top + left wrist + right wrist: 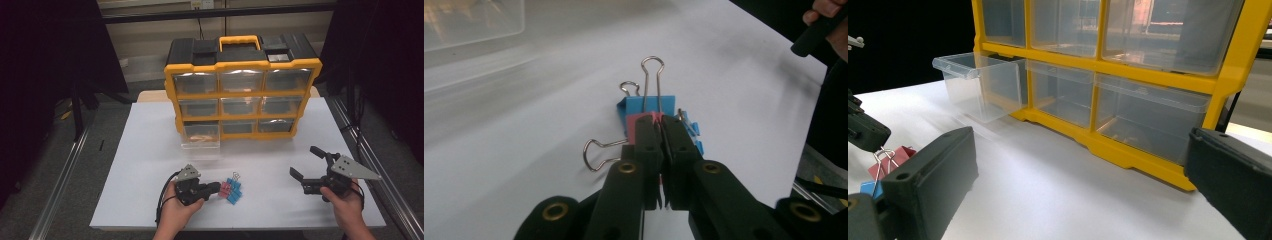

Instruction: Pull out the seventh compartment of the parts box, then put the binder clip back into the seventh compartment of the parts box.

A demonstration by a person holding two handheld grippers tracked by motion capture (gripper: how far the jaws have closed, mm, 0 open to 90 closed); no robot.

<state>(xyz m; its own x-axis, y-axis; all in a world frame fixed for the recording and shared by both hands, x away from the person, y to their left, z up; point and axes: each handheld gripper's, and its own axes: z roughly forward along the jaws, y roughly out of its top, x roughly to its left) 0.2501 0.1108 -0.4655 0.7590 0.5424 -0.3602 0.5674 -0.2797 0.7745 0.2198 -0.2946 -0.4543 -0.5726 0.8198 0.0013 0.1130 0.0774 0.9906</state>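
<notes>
At the desk's (pixel 150 165) near edge, the left gripper (pixel 216 188) pinches its jaws onto a pink binder clip (pixel 640 121) in a small heap of blue clips (pixel 235 191). The right gripper (pixel 306 164) hovers wide open and empty near the right edge, facing the yellow drawer cabinet (pixel 242 92).

White table (pixel 150 165): organizer (pixel 242 90), binder clips (pixel 232 189)

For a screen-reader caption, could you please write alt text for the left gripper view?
The left gripper has its two black jaws shut on a pink binder clip lying on the white table. Blue binder clips sit right behind it, wire handles sticking out, and a clear plastic drawer blurs in the upper left corner.
</notes>
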